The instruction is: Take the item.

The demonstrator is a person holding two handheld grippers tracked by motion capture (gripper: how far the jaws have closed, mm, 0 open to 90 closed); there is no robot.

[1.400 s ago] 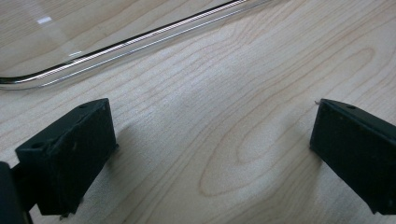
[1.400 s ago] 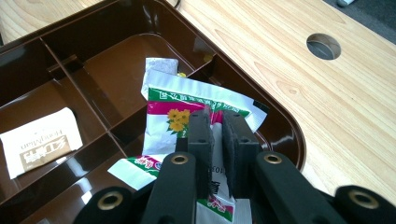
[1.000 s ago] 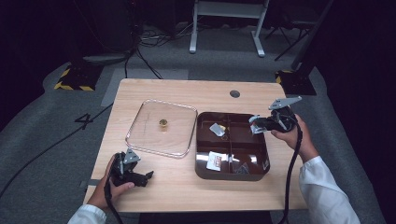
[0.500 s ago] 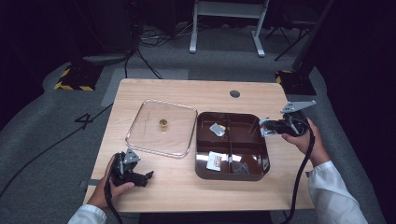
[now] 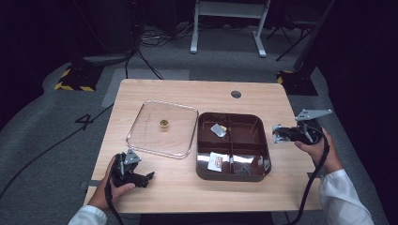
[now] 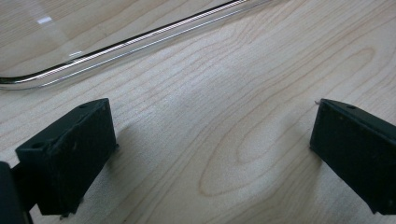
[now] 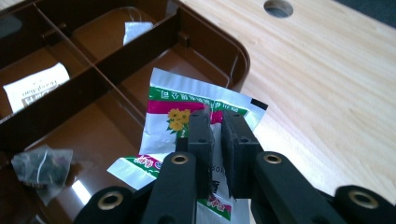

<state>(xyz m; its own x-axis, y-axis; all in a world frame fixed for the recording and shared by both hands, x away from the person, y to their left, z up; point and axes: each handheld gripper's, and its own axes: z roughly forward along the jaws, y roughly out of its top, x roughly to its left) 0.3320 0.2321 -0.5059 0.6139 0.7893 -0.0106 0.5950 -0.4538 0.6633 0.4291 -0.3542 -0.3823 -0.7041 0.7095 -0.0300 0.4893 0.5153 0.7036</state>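
My right hand-held gripper [image 5: 281,136] hangs over the right edge of the tabletop [image 5: 187,197], just beside the brown divided tray [image 5: 233,172], and its jaws are pinched tight on a small foil sachet [image 7: 196,105], silver with green and pink bands and a cluster of yellow flowers printed on it. From the right gripper view the sachet sticks up past my jaw tips, hanging over the tray's rounded corner and the bare wood next to it. Down in the tray I can see a white printed slip [image 7: 35,86] lying in one compartment, a pale packet [image 7: 135,30] in the far compartment, and a dark crinkled packet [image 7: 42,168] in the near one. The round cable hole [image 7: 279,7] in the tabletop sits beyond the tray. My left hand-held gripper [image 5: 149,176] rests low on the wood at the front left, jaws spread wide with nothing between them, only wood grain showing in the gap. Just ahead of it runs the rounded edge of the clear lid [image 6: 116,46], lying flat beside the tray. A small golden knob [image 5: 164,123] sits at the middle of that lid. My left hand [image 5: 110,187] grips its tool from behind, and my right hand [image 5: 321,150] holds the other with the black cable [image 5: 314,187] trailing back toward my sleeve.
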